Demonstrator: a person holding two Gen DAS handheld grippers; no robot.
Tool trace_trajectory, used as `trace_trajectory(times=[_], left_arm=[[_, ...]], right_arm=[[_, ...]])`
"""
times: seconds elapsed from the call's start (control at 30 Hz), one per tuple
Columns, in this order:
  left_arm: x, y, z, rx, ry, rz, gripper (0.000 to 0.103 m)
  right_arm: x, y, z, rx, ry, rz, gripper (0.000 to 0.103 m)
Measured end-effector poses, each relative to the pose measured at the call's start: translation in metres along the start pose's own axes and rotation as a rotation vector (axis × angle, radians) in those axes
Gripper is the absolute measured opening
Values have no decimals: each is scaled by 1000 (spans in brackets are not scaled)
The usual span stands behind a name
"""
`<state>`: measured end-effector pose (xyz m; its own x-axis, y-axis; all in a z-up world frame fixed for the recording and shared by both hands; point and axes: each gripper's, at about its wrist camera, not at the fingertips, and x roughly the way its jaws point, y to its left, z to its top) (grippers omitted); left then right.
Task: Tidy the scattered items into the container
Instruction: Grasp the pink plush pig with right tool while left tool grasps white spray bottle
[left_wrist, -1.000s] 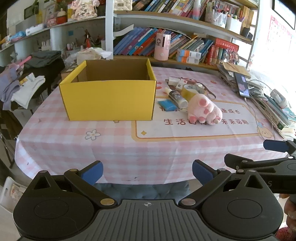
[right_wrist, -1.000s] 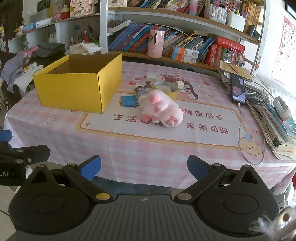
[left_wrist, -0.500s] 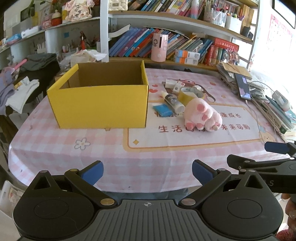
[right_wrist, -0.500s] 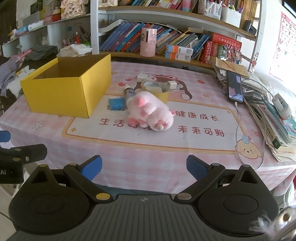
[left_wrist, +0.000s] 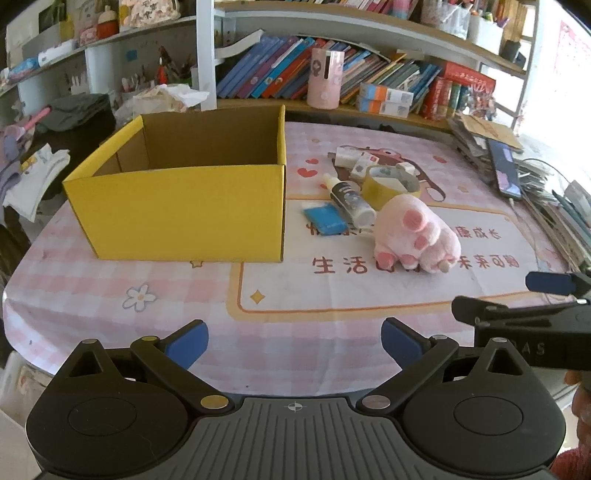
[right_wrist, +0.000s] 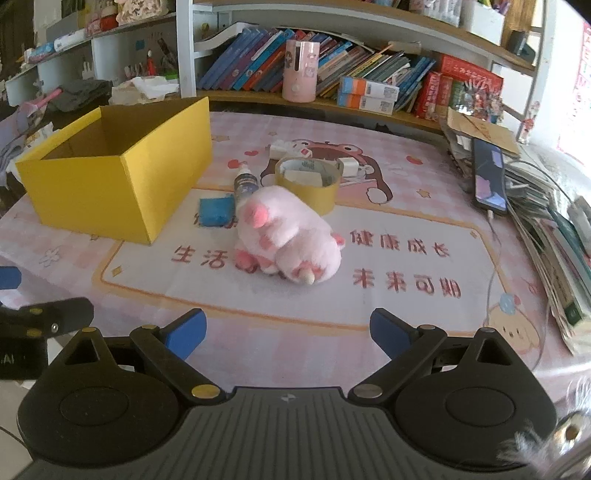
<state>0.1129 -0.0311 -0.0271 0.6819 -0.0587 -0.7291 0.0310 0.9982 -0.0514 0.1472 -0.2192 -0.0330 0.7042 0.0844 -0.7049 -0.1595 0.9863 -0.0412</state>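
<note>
An open yellow cardboard box (left_wrist: 177, 206) (right_wrist: 110, 184) stands on the left of the pink checked table. To its right lie a pink plush paw (left_wrist: 413, 236) (right_wrist: 288, 240), a small bottle (left_wrist: 349, 201) (right_wrist: 245, 182), a blue eraser-like block (left_wrist: 325, 219) (right_wrist: 214, 212), a roll of yellow tape (left_wrist: 391, 186) (right_wrist: 308, 182) and small white items (left_wrist: 351, 158) (right_wrist: 284, 149). My left gripper (left_wrist: 294, 341) is open and empty over the near table edge. My right gripper (right_wrist: 288, 330) is open and empty, just short of the plush paw.
A phone (right_wrist: 489, 181) on a cable and stacked books (right_wrist: 554, 236) lie along the table's right side. Bookshelves (left_wrist: 332, 74) run behind the table. Clothes (left_wrist: 33, 177) hang at the far left. The right gripper shows in the left wrist view (left_wrist: 532, 310).
Both grippers have moved forward toward the table; the box and scattered items appear larger and nearer. Both stay open and empty.
</note>
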Motion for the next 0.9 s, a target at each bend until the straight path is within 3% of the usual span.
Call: trace_trajectory(times=[0.6, 0.9], left_arm=[[45, -24, 36, -143, 60, 139, 100], [58, -39, 44, -184, 86, 217, 100]], right_arm=[[83, -29, 61, -168, 78, 170, 97], [118, -37, 76, -227, 129, 267, 97]])
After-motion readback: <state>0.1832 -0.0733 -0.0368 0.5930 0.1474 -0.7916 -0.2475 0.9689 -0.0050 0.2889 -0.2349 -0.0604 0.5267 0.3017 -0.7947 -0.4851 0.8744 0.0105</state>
